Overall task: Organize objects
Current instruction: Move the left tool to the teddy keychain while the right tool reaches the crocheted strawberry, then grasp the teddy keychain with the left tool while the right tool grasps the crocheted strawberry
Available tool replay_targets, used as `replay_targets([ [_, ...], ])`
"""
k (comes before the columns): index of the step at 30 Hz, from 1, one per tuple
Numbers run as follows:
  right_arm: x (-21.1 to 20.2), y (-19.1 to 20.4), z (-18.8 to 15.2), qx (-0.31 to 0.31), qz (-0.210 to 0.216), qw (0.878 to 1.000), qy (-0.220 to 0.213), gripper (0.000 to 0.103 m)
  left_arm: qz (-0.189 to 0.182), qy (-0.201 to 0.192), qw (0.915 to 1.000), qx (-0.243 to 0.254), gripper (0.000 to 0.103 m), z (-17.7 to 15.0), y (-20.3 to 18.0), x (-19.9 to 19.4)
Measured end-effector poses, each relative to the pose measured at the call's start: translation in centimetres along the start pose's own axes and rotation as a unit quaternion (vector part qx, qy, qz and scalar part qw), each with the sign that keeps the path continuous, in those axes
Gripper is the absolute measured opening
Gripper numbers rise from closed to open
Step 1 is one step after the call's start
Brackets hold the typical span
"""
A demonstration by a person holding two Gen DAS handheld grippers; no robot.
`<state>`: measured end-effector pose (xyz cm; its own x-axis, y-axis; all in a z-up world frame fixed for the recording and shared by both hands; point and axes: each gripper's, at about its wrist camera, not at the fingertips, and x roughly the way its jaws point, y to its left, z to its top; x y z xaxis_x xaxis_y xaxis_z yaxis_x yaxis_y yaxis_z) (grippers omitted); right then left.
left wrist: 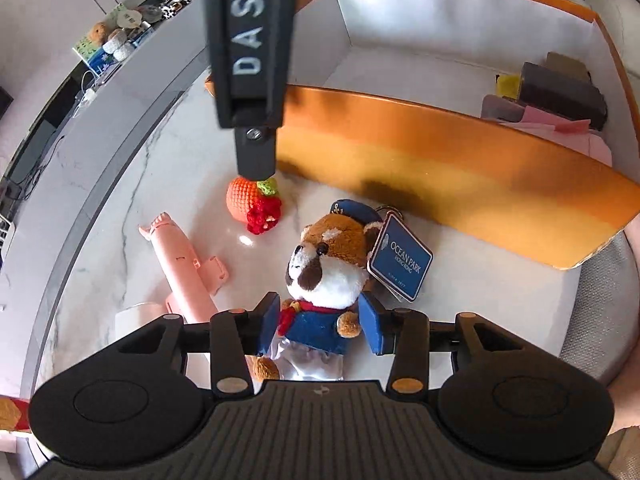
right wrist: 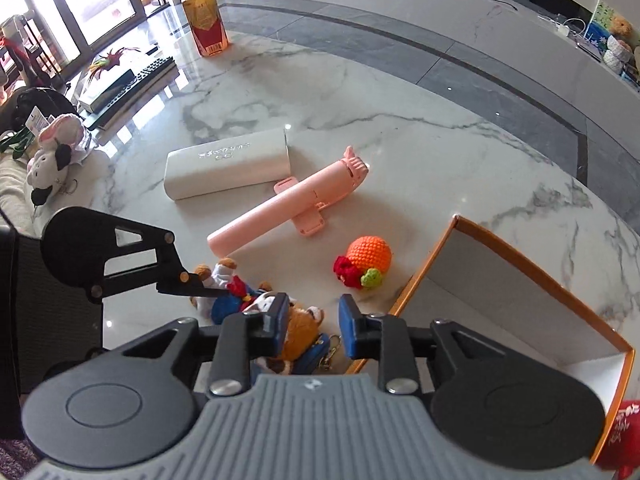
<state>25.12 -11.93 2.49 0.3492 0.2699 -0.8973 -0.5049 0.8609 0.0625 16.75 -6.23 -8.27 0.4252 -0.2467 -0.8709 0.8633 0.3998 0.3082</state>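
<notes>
A red panda plush (left wrist: 324, 264) in a blue sailor suit, with a blue tag, lies on the marble table (left wrist: 168, 184) beside an orange box (left wrist: 440, 148). My left gripper (left wrist: 322, 326) is open, and its blue pads (left wrist: 270, 322) flank the plush's body without squeezing it. My right gripper (right wrist: 312, 326) is open just above the plush's head (right wrist: 300, 336), close to the box's near corner. In the left wrist view a finger of the right gripper (left wrist: 256, 152) reaches down from the top edge in front of a crochet orange (left wrist: 244, 200).
A pink handheld toy (right wrist: 280, 208), the crochet orange (right wrist: 368, 254) and a white case (right wrist: 228, 168) lie on the table. A drink bottle (right wrist: 206, 24) stands far back, and a cow plush (right wrist: 52, 160) sits at the left edge. The box (right wrist: 520, 280) holds dark wallets (left wrist: 560, 88) and pink papers.
</notes>
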Motion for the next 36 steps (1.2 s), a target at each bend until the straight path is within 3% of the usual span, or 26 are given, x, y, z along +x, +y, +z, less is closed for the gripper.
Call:
replay_targets([
  [5, 3.8, -0.4, 2.3, -0.047, -0.015, 0.998, 0.027, 0.033, -0.006, 0.002, 0.9996, 0.027, 0.052, -0.1, -0.6, 1.3],
  [11, 6.9, -0.4, 3.9, -0.080, -0.044, 0.995, 0.048, 0.047, 0.009, -0.010, 0.9996, 0.025, 0.061, -0.9, -1.7, 2.4],
  [12, 7.2, -0.3, 4.1, -0.082, -0.051, 0.994, 0.049, 0.054, 0.016, -0.009, 0.9995, 0.027, 0.061, -1.0, -1.9, 2.5],
  [15, 8.3, 0.2, 4.9, -0.095, -0.083, 0.990, 0.069, 0.057, 0.024, -0.003, 0.9994, 0.025, 0.054, -1.4, -2.2, 2.6],
  [18, 9.1, 0.7, 5.4, -0.118, -0.094, 0.985, 0.087, 0.055, 0.024, 0.008, 0.9995, 0.018, 0.049, -1.6, -2.2, 2.2],
  [20, 9.3, 1.1, 5.6, -0.123, -0.075, 0.984, 0.100, 0.042, 0.024, 0.019, 0.9995, 0.011, 0.048, -1.8, -2.2, 1.9],
  [21, 9.4, 1.3, 5.6, -0.126, -0.075, 0.984, 0.105, 0.042, 0.023, 0.022, 0.9995, 0.008, 0.048, -1.9, -2.2, 1.8],
  [28, 12.3, 0.6, 5.7, -0.100, -0.106, 0.979, 0.144, 0.052, 0.021, 0.016, 0.9996, -0.002, 0.049, -2.8, -2.8, 1.0],
  [36, 13.3, 0.7, 5.1, -0.104, -0.113, 0.978, 0.145, 0.051, 0.026, 0.024, 0.9994, -0.005, 0.052, -3.4, -3.7, 0.7],
])
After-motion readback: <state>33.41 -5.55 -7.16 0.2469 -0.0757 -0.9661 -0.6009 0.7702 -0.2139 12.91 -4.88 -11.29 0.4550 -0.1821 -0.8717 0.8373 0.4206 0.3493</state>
